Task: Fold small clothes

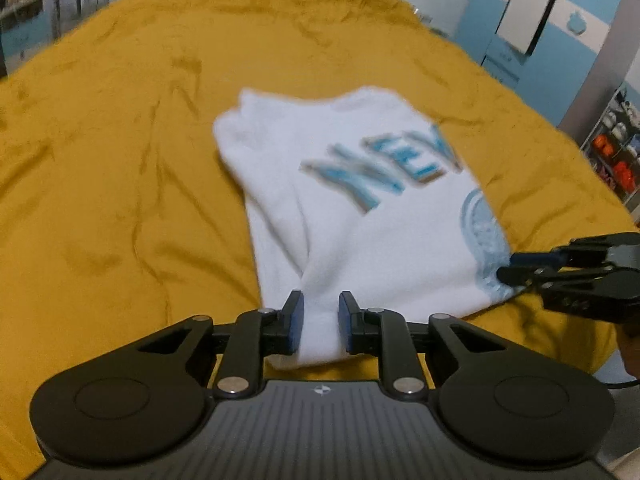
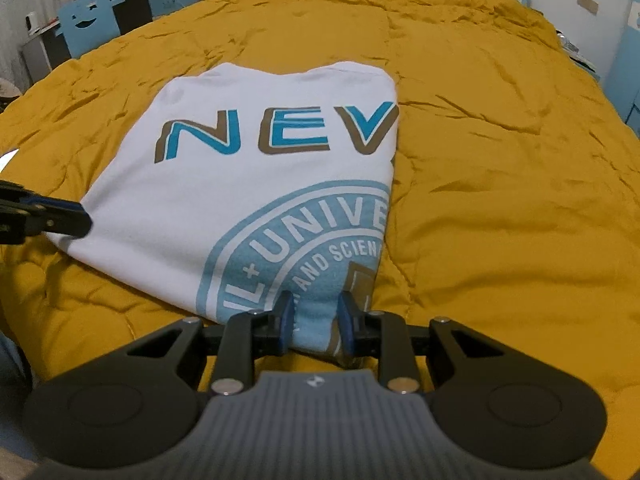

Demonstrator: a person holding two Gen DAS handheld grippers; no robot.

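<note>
Two grippers, one shirt. Shirt point(image 2: 248, 184): white, printed in blue and brown, already folded to a narrow panel, lying on the bed point(image 2: 500, 184) covered in a mustard quilt. Long axis: runs from the near hem to the far collar, straight away from both grippers. Left gripper point(image 1: 320, 326): jaws narrow, pinched on the near left corner of the hem, a tuck of white cloth bunched between the pads. Right gripper point(image 2: 314, 326): jaws narrow, pinched on the near right corner, over the round blue seal. Relation: both grips sit on the near short edge, side by side and about level with each other; the whole length of the shirt lies beyond them, toward the far side. Judgement: the next fold likely carries the near hem far, up toward the collar, both hands together.
</note>
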